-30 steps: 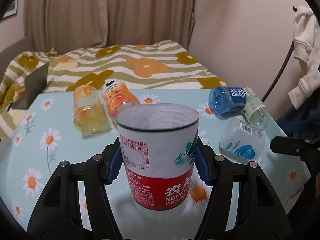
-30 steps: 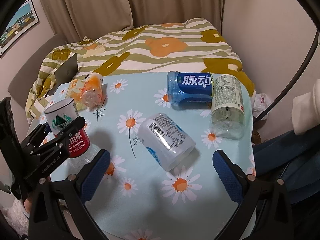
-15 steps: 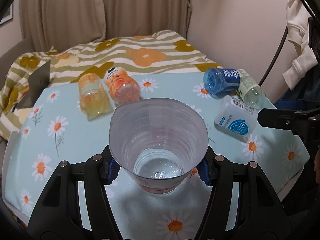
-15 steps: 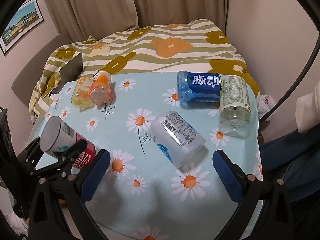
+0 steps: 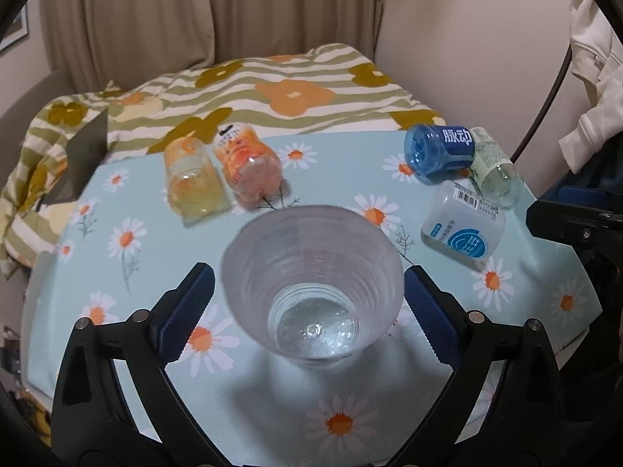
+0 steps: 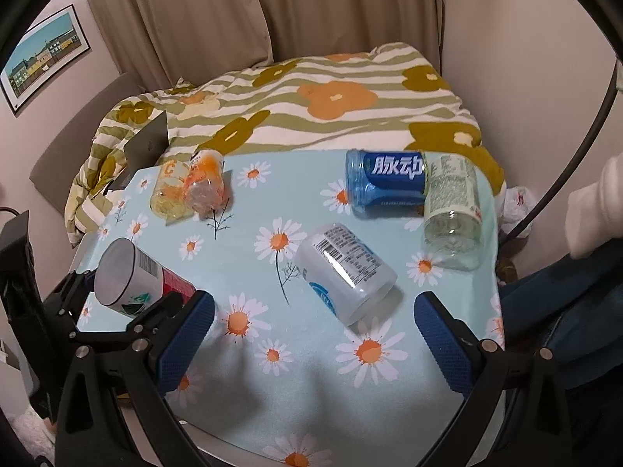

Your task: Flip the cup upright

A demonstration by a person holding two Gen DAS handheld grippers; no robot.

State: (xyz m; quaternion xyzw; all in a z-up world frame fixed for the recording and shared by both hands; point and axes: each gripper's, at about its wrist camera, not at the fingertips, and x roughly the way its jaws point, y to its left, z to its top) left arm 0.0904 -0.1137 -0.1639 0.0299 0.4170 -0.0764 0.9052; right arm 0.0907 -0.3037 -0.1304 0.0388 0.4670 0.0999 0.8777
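The cup is a cut-off plastic bottle with a red and white label. It stands open end up on the daisy tablecloth between my left gripper's fingers. My left gripper is open, with a gap between each blue pad and the cup. In the right wrist view the cup shows at the left edge, leaning in the picture, with the left gripper beside it. My right gripper is open and empty above the table's near side.
Several other cut bottles lie on their sides: a yellow one and an orange one at the back left, a blue one, a clear green-labelled one and a white one at the right. A bed lies behind the table.
My left gripper has tilted down over the cup and opened. The cup, held a second ago, now stands free between the pads. My right gripper has hardly moved.
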